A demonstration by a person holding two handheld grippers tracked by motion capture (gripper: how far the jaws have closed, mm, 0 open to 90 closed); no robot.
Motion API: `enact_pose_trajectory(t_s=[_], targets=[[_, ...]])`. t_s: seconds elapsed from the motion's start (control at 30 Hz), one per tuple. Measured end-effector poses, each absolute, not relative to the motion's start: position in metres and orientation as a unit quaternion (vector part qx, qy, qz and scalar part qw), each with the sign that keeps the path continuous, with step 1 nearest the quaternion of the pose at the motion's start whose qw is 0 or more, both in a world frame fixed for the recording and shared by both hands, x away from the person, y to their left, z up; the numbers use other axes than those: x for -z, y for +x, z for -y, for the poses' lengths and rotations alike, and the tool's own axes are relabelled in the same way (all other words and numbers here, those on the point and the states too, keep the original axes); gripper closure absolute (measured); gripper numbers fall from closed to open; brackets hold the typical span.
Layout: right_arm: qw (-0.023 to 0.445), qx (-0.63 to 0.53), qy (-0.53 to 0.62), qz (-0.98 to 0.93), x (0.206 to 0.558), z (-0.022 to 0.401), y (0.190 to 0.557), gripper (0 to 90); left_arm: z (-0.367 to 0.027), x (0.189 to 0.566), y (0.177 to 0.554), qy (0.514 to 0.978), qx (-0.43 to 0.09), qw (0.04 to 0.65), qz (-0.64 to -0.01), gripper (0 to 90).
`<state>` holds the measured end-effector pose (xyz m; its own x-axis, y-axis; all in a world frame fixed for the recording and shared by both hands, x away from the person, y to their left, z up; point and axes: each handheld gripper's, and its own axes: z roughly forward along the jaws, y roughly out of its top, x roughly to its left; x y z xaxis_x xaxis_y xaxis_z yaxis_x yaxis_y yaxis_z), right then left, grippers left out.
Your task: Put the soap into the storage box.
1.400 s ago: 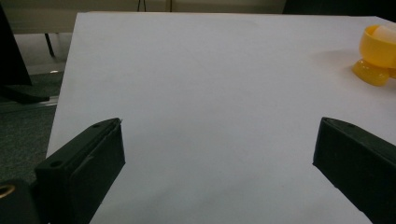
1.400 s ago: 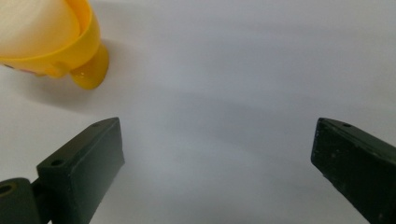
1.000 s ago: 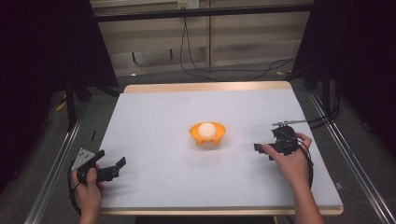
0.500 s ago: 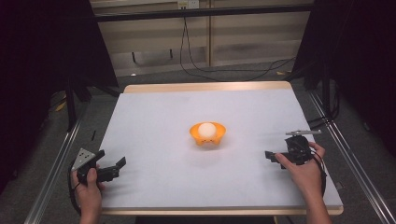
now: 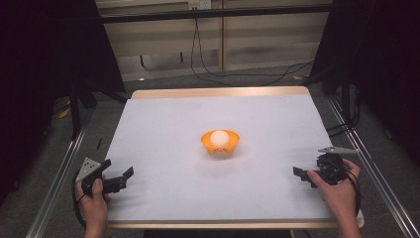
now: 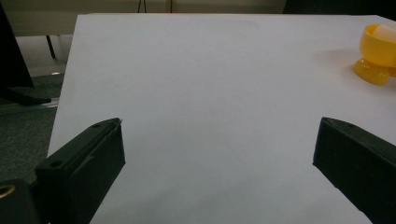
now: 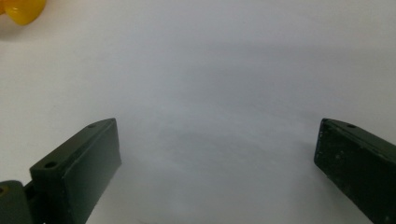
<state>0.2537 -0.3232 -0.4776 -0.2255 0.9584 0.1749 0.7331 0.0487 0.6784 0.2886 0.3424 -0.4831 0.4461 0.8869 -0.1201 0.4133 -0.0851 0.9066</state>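
Grippers: 2 in all, both near the front edge of the table [image 5: 163, 124] and well apart from each other.
Left gripper [image 5: 120, 179]: jaws spread wide with nothing between them, resting low at the front left corner; in the left gripper view only bare white surface lies between its jaws.
Right gripper [image 5: 303, 176]: jaws spread wide and empty, having just been opening, held at the front right; bare surface lies between them in the right gripper view.
Egg [image 5: 220, 137]: 1, white and round, sitting in the orange cup [image 5: 220, 144] at the middle of the table, well apart from both grippers.
Cup: 1, upright on small feet, seen at the far right edge of the left gripper view [image 6: 377, 51].
Count: 2 grippers, 2 hands, 1 egg, 1 cup, 1 table.
Risk 1: as I judge it, a fast or low approach could knock the light cup and slide or tip it, spilling the egg.
Risk 2: a pinch off the egg's middle could squirt the smooth egg out, letting it roll off the table.
Risk 3: too hard a squeeze could crack it.
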Motion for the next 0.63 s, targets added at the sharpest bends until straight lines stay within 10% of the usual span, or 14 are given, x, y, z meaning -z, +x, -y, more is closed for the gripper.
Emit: enact_pose_trajectory(t_s=[0.63], targets=[[0.218, -0.430, 0.579, -0.658, 0.485, 0.353, 0.217, 0.8, -0.342, 0.483, 0.289, 0.693, -0.243, 0.492, -0.467, 1.9]])
